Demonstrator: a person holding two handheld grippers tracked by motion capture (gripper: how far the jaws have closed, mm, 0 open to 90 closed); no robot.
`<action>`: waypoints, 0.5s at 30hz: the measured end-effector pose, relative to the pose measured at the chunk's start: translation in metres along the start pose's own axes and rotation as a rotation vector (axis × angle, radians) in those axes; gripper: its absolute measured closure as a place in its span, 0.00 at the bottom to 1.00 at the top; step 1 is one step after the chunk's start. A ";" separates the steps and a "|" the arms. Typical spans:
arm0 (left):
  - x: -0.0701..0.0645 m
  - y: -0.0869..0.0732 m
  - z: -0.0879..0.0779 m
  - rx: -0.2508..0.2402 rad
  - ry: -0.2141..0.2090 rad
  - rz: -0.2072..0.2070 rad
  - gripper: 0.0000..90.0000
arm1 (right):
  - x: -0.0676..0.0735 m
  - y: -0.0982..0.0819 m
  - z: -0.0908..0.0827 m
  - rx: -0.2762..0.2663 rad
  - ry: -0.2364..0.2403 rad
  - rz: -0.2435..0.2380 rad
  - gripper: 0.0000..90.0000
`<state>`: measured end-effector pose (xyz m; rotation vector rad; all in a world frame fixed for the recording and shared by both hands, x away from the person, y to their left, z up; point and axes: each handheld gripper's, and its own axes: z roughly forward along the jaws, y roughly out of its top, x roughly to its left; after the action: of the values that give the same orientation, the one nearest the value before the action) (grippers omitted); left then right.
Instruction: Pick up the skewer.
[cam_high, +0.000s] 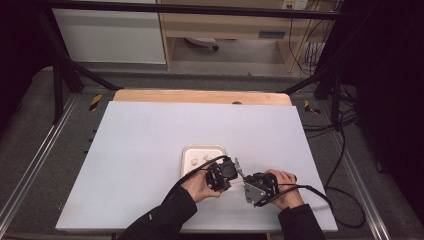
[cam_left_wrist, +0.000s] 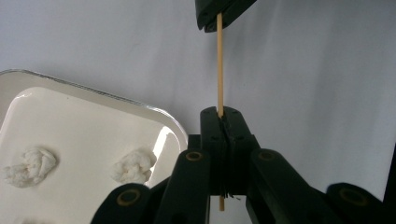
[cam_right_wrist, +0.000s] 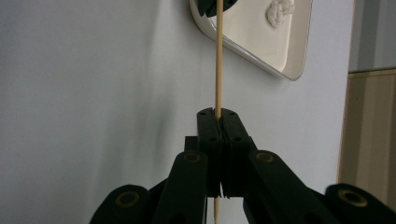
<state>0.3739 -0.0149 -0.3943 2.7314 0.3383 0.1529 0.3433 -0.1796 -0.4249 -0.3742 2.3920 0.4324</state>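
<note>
A thin wooden skewer (cam_left_wrist: 219, 65) runs between the two grippers, over the white table mat near its front edge. My left gripper (cam_left_wrist: 221, 114) is shut on one end of it, and the same gripper (cam_high: 233, 169) sits just right of a white tray (cam_high: 189, 150). My right gripper (cam_right_wrist: 217, 114) is shut on the other end of the skewer (cam_right_wrist: 218, 56), and in the high view this gripper (cam_high: 246, 179) points up-left toward the left one. The tray (cam_left_wrist: 93, 95) holds small white doughy lumps (cam_left_wrist: 134, 165). One lump (cam_right_wrist: 279, 10) lies in the tray (cam_right_wrist: 261, 46) beyond the stick.
The white mat (cam_high: 150, 150) covers a wooden table whose far edge (cam_high: 200, 96) shows at the back. Black frame posts (cam_high: 60, 75) stand at the rear corners. Cables (cam_high: 345, 150) trail on the floor at the right.
</note>
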 end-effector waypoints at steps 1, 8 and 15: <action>0.000 0.000 0.001 0.004 0.002 0.004 0.98 | 0.000 0.000 0.000 0.002 -0.001 -0.002 0.99; -0.002 -0.001 -0.001 -0.015 0.014 0.003 0.99 | 0.000 0.000 -0.003 0.001 -0.009 0.003 0.99; -0.001 -0.005 -0.003 -0.038 0.033 -0.011 0.99 | -0.003 -0.002 -0.006 -0.008 -0.024 0.079 0.88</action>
<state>0.3716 -0.0094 -0.3940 2.6915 0.3562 0.2000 0.3428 -0.1830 -0.4187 -0.2772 2.3886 0.4791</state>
